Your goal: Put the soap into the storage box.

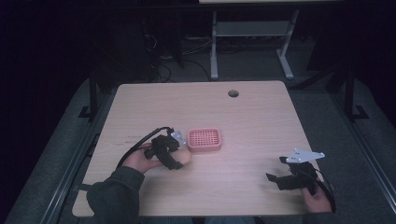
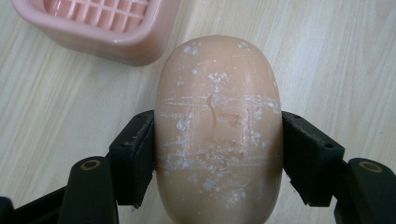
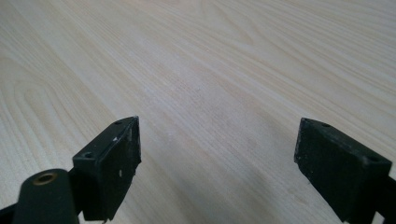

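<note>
Left hand (image 1: 140, 162): sleeved forearm enters from the table's (image 1: 261, 112) near-left corner, angled toward the middle. Left gripper (image 1: 180, 156): jaws clamped on the long sides of a peach bar of soap (image 2: 218, 126), scuffed white on top. Soap bar: left of centre, low over the wood, just beside the near-left corner of the pink grid-topped soap dish (image 1: 204, 140). Right gripper (image 1: 275, 175): near the near-right corner, pointing left, jaws wide apart over bare wood. Right hand (image 1: 316, 199): at the near edge.

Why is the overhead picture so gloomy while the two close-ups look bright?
High view: the room is dark and only the table is dimly lit. Left gripper view: the soap is bright and sharp. Right gripper view: even light, far wood grain soft.
</note>
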`<state>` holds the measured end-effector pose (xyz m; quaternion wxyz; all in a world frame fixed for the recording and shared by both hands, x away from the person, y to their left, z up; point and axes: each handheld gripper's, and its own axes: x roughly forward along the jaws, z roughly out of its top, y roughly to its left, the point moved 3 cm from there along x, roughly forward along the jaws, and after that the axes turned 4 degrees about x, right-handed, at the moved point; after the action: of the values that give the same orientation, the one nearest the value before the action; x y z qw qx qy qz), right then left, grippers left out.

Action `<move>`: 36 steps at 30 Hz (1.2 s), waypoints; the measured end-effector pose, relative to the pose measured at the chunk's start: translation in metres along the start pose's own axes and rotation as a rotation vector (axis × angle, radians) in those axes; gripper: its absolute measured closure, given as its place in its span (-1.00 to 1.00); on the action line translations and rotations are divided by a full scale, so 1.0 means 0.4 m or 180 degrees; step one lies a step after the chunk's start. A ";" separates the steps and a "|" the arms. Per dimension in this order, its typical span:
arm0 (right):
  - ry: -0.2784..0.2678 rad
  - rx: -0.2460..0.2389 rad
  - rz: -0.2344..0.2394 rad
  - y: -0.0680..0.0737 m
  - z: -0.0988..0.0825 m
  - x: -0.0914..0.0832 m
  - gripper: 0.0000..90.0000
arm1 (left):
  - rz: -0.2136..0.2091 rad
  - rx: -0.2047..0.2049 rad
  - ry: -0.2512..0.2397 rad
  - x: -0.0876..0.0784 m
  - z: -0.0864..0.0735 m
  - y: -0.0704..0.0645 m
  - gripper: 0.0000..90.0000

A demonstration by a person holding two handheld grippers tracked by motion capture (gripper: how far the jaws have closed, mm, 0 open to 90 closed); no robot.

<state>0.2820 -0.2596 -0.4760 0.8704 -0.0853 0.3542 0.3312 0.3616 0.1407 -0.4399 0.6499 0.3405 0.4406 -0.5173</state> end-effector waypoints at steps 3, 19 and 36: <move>0.0003 0.0008 0.0000 0.000 0.000 -0.001 -0.69 | 0.0000 0.0006 0.0009 0.002 0.010 0.002 -0.28; -0.0025 0.0014 0.0010 -0.003 -0.001 -0.002 -0.69 | 0.0010 0.0082 0.0077 0.007 0.054 0.025 -0.28; -0.0021 0.0011 0.0009 -0.004 -0.002 -0.005 -0.69 | 0.0053 0.0163 0.0028 -0.010 0.106 0.046 -0.28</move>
<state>0.2817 -0.2622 -0.4755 0.8712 -0.0822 0.3520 0.3322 0.3886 0.1085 -0.4205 0.6433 0.3629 0.4272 -0.5215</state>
